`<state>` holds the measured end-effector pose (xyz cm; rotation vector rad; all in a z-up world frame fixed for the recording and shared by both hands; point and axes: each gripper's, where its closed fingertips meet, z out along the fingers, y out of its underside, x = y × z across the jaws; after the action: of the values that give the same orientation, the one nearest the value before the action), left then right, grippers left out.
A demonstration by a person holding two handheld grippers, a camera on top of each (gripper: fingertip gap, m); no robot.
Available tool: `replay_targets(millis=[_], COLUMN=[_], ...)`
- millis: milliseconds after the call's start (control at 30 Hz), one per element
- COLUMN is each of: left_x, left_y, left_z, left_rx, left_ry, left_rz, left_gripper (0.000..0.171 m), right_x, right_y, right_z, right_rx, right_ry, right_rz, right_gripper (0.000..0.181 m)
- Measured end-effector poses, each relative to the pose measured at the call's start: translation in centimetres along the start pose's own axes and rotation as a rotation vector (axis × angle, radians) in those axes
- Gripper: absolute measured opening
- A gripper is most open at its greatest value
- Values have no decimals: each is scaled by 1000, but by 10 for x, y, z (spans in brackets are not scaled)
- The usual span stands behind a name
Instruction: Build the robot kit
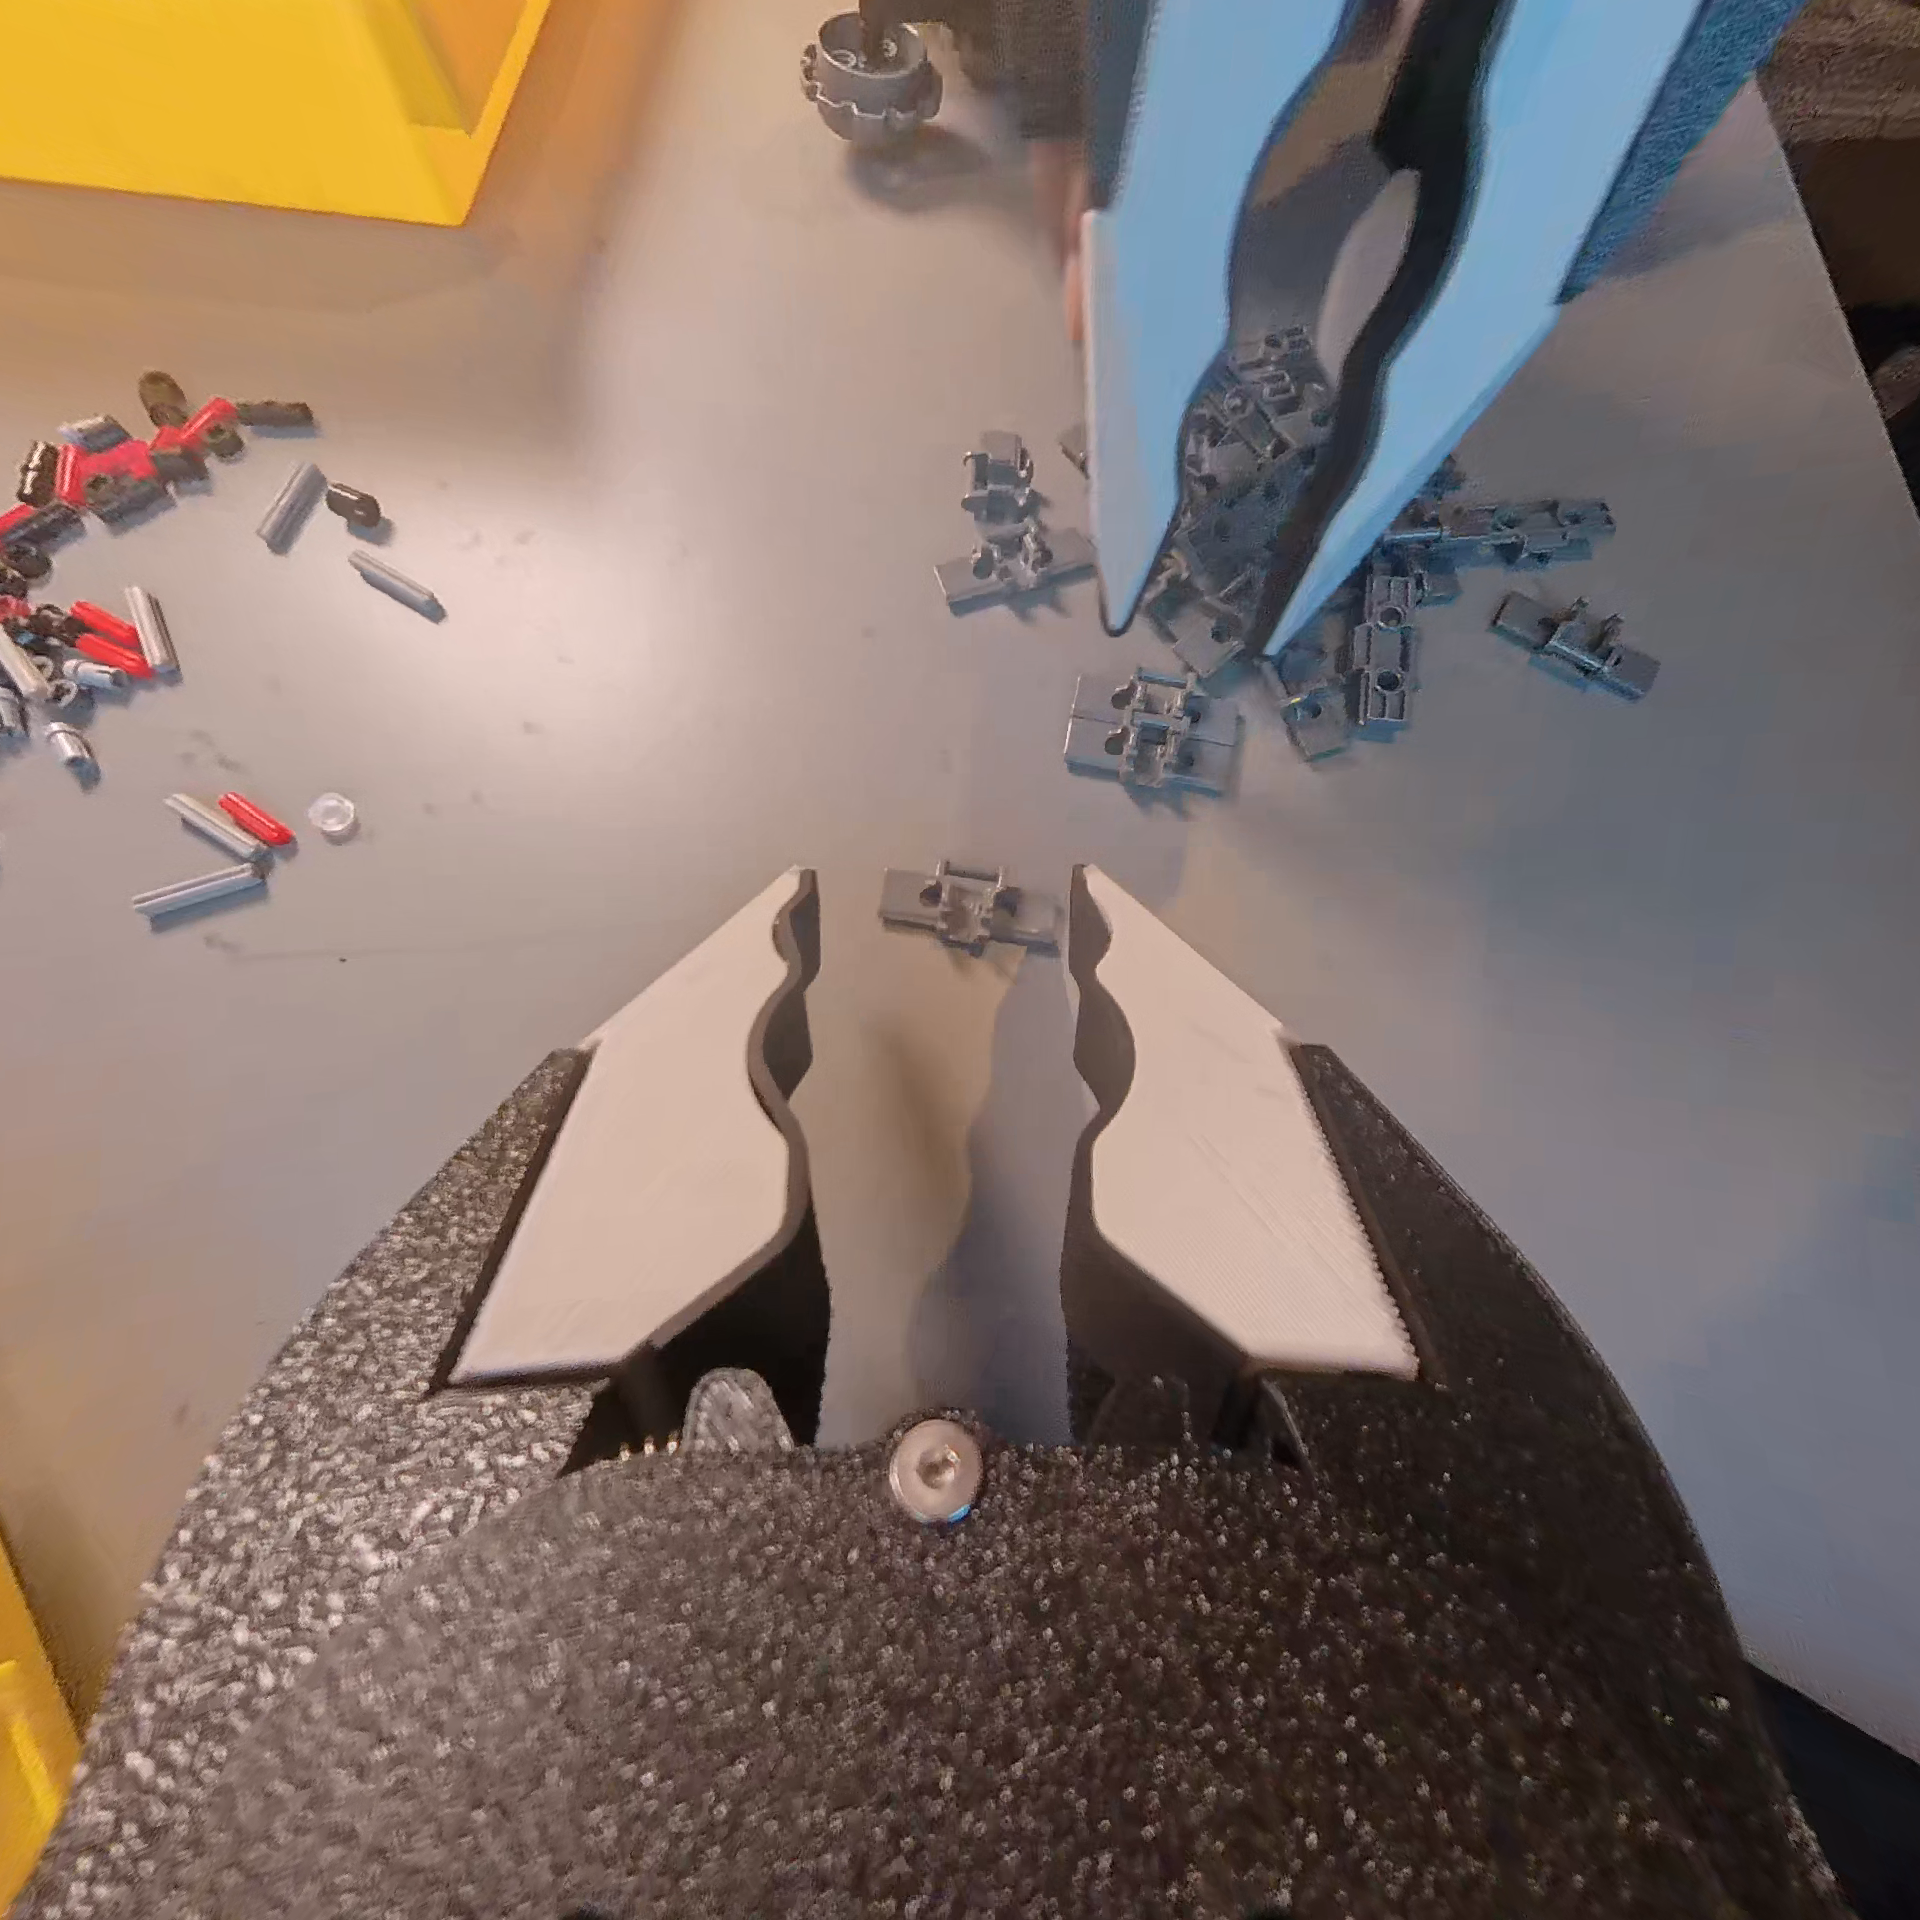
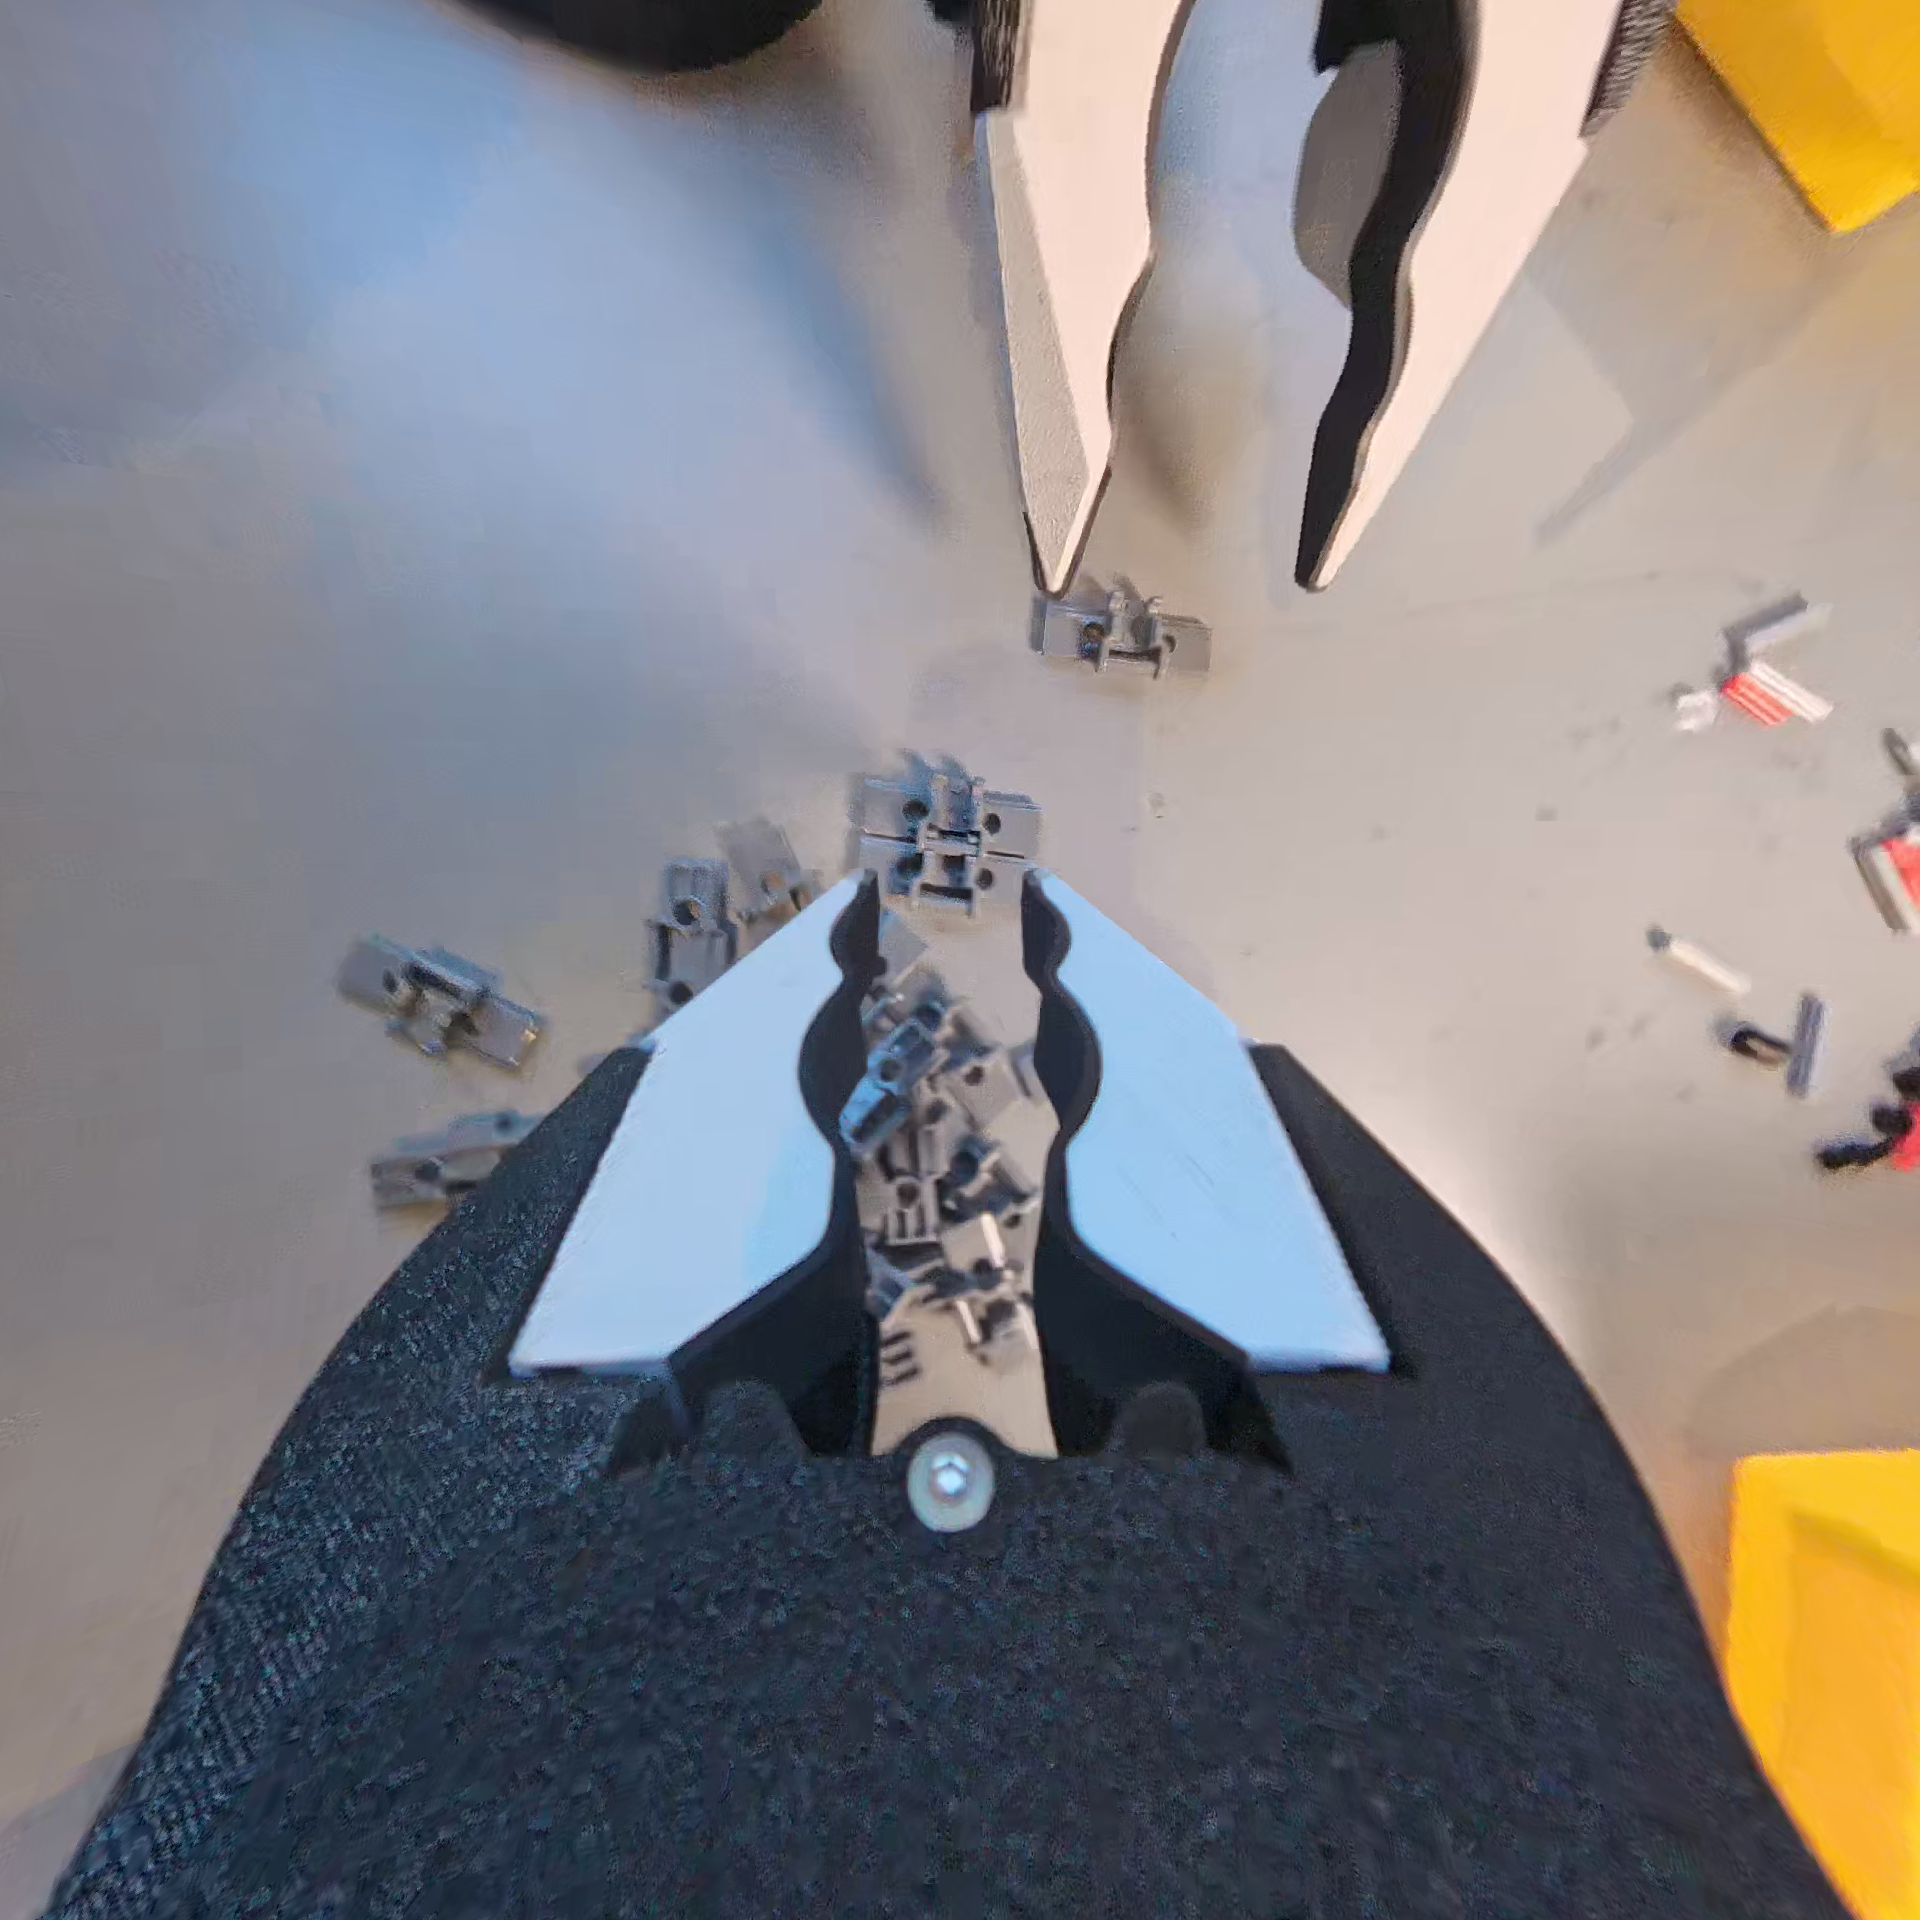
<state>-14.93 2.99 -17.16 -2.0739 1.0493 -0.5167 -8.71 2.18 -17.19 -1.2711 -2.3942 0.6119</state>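
Left wrist view: my left tongs [image 1: 943, 894] hang released over the grey worktop [image 1: 623, 644], a single grey track link [image 1: 968, 906] between the tips. Right tongs [image 1: 1195, 623] at 1 o'clock, tips in the link pile [image 1: 1351, 623]; red/grey pins [image 1: 94, 582] at 9.

Right wrist view: my right tongs [image 2: 945, 883] released, w/ links below. Yellow bin [image 2: 1829, 1662] at 4.
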Motion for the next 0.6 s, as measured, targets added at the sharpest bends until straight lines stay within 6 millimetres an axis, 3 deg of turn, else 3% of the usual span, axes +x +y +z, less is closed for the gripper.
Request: replay_targets(millis=[100,167,200,367,500,600], left_x=[9,19,24,46,41,17], left_y=[1,0,0,1,7,6], left_z=[3,4,6,20,25,17], left_rx=[-6,-1,-1,-48,-78,-84], left_ry=[0,11,19,40,14,-135], left_rz=[13,19,24,83,90,112], left_gripper=[45,43,42,43,42,25], right_x=[-2,-2,-2,-26,-37,-13], right_y=[6,12,11,-5,-20,-23], right_z=[10,14,13,11,11,5], right_rx=[-84,-142,-141,-69,38,113], right_ry=[-99,-101,-96,-147,-173,-68], right_rz=[27,74,103,218,175,98], right_gripper=[37,28,20,16,15,19])
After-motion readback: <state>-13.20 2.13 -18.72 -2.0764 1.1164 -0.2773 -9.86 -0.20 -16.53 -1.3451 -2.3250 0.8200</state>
